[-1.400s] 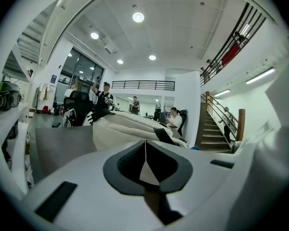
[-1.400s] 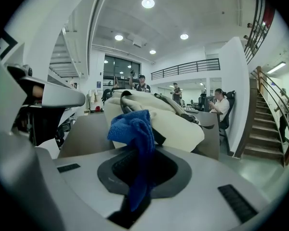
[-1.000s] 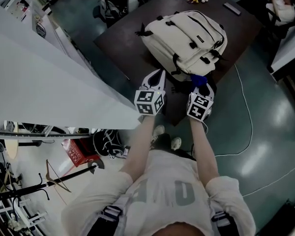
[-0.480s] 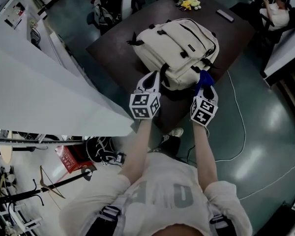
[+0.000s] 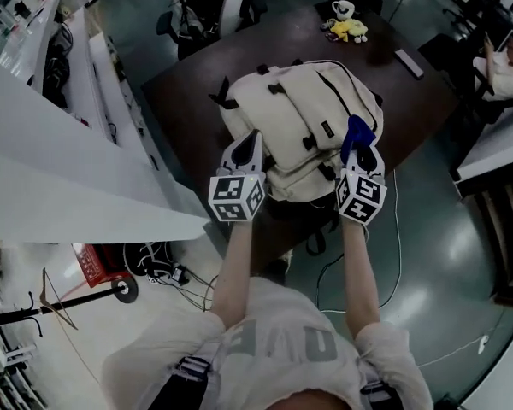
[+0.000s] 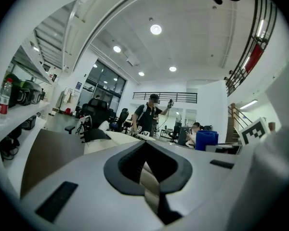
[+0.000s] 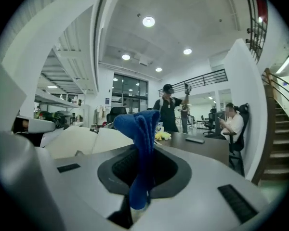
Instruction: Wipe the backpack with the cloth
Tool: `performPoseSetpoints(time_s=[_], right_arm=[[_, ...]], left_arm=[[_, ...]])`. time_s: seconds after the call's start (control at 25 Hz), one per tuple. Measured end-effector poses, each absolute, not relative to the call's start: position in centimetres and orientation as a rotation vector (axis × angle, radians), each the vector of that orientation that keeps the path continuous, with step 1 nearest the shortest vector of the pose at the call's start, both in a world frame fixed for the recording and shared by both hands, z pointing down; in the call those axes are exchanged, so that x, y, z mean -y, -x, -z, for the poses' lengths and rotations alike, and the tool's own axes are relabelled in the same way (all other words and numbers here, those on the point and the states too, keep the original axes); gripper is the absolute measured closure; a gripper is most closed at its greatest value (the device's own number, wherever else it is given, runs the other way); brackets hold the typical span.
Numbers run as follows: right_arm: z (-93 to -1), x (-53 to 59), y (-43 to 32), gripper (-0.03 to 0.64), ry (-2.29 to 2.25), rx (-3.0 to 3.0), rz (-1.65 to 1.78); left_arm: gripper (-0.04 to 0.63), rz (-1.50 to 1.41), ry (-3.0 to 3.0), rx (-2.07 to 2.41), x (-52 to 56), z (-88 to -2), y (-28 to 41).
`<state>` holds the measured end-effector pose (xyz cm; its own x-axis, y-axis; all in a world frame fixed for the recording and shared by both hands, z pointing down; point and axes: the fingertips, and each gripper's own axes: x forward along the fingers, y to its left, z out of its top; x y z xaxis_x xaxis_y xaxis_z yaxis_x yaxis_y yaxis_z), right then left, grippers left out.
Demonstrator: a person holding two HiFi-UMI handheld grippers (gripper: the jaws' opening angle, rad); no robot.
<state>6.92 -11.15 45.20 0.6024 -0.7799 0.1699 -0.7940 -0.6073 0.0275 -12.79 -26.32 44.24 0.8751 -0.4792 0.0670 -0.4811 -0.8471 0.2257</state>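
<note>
Dark office table (image 5: 181,99) w/ cream backpack (image 5: 301,116), blue cloth (image 5: 355,132) in R claw (image 5: 360,153).

Reaching forward with left forearm (image 5: 232,263) and right forearm (image 5: 359,263) side by side; holding left gripper (image 5: 250,139) jaws pressed together, pinching blue cloth (image 7: 143,143) in right gripper (image 5: 360,150)

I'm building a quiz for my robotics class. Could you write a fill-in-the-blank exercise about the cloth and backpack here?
The cloth is clamped in the ___ gripper. The cloth is ___ in colour. The backpack lies on a dark ___.
Missing words: right; blue; table.
</note>
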Motion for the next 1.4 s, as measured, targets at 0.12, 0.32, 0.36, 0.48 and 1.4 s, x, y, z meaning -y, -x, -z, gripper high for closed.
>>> performPoseSetpoints(time_s=[0.12,0.32,0.36,0.48,1.4], right_arm=[[-44.1,14.8,-8.6,0.577,-2.611,1.449,-0.167],[-43.9,19.8,-8.5,0.577,-2.484,1.614,-0.145],[-43.9,20.8,-8.1,0.577,-2.453,1.66,-0.146],[-43.2,24.0,-6.8,0.577,-2.321,1.799,-0.106],[-47.6,45.1,7.6,0.577,-0.651,1.959,0.535]], left_arm=[[0.591,-0.001,-2.78,0.793,28.1,-43.3,11.5],[0.591,-0.034,-2.739,0.865,28.9,-43.5,11.5],[0.591,-0.043,-2.729,0.892,29.0,-43.6,11.8],[0.591,-0.044,-2.697,1.004,29.7,-43.1,12.6],[0.591,-0.079,-2.494,1.226,31.7,-45.9,11.4]])
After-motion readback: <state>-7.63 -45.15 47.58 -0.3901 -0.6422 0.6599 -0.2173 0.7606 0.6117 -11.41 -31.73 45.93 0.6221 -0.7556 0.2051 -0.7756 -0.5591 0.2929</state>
